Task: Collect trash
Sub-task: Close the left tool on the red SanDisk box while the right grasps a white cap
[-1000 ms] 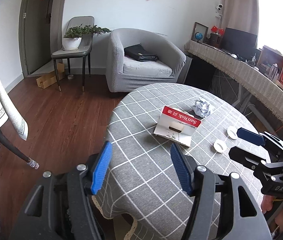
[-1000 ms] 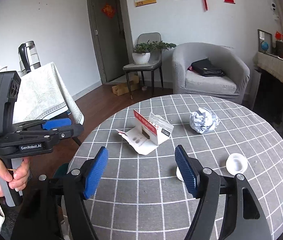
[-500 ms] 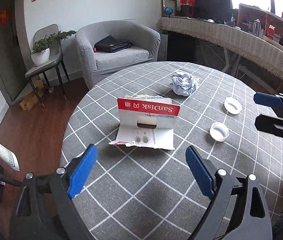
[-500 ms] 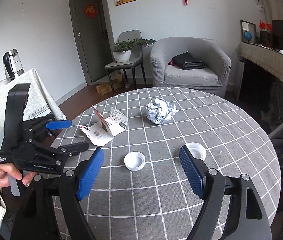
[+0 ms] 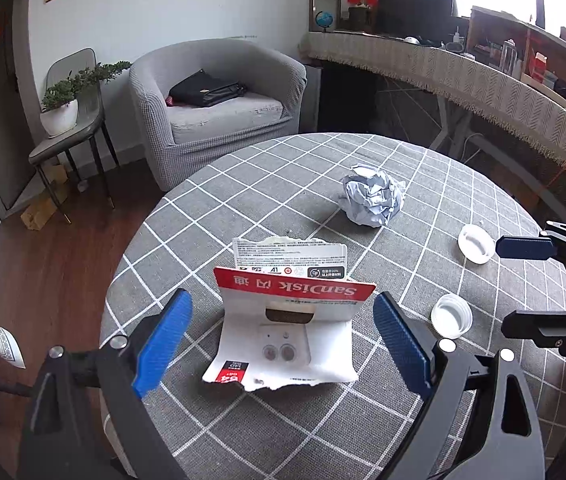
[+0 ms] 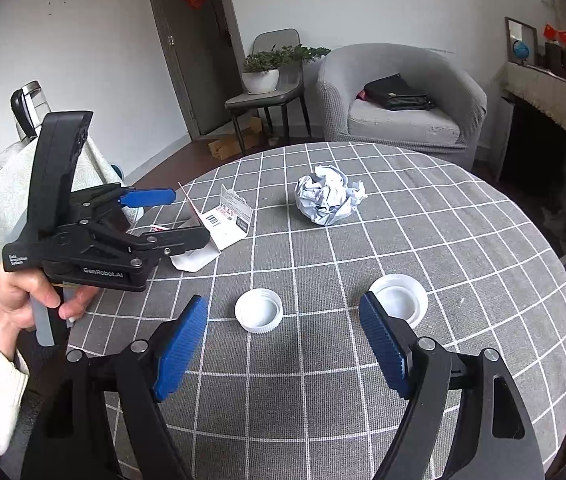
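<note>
Torn card packaging [image 5: 289, 326]: lay on the left part of the table [image 5: 283, 432], its red flap standing up; against half a second ago it filled more of the left wrist view and sat squarely between the blue pads
Left claw [image 5: 283, 338]: had closed in on the packaging since then, jaws wide apart and empty, one pad on each side of the card but not touching it (my reading: a grasp was being lined up)
Right claw [image 6: 283, 350]: jaws also apart, holding nothing, and now lower and nearer the two caps than it had been
Near cap [image 6: 259, 311]: open side up, just ahead of the right claw's gap
Far cap [image 6: 399, 298]: partly hidden behind the right pad
Crumpled paper ball [image 6: 327, 199]: further back, well apart from both claws, untouched
Meaning for task: nothing collected yet; two pickups looked imminent
In the way: nothing lay between either claw and its target; no bin showed in either view
Surroundings: armchair [image 5: 219, 108] and potted plant [image 5: 61, 110] beyond the table
</note>
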